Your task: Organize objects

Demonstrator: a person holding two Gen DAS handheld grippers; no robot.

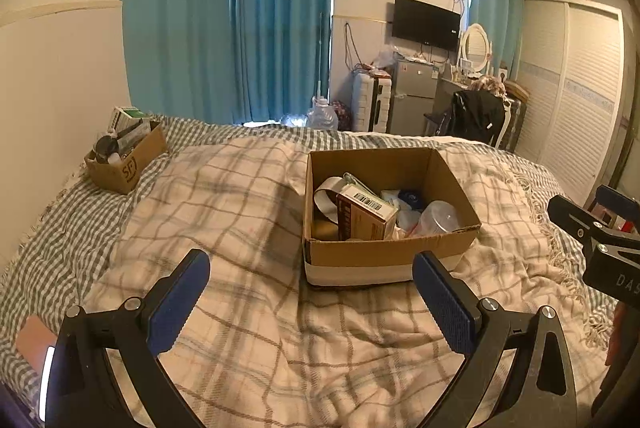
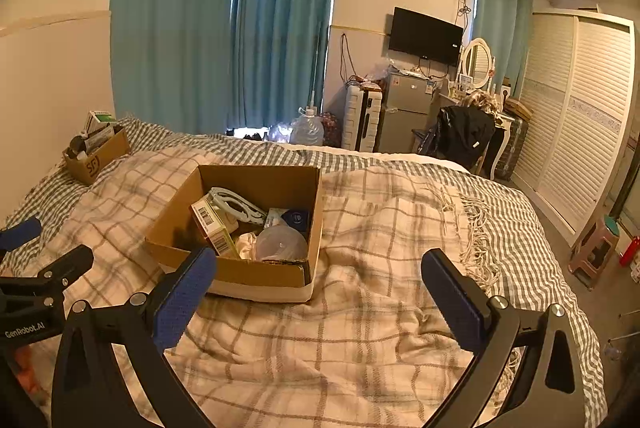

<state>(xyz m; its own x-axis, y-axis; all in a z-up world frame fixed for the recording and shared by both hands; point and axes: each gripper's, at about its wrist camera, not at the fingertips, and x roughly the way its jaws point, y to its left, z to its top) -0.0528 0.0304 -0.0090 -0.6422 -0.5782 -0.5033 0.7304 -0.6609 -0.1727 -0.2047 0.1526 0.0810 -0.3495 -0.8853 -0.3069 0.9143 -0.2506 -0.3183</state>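
Observation:
An open cardboard box (image 1: 384,260) sits on the plaid blanket in the middle of the bed. It holds a brown barcode carton (image 1: 366,214), a clear plastic lid (image 1: 438,218), a white tool and a blue item. It also shows in the right wrist view (image 2: 256,274). A smaller cardboard box (image 1: 128,164) full of items stands at the bed's far left (image 2: 98,158). My left gripper (image 1: 316,304) is open and empty, just short of the big box. My right gripper (image 2: 320,302) is open and empty, to the right of the box's near corner.
The plaid blanket (image 1: 240,228) covers a checked sheet (image 2: 520,228). Beyond the bed stand a water jug (image 1: 322,114), a suitcase, a small fridge (image 1: 412,96), a chair with a black jacket and a white wardrobe (image 2: 580,132). A stool (image 2: 596,248) stands on the floor at the right.

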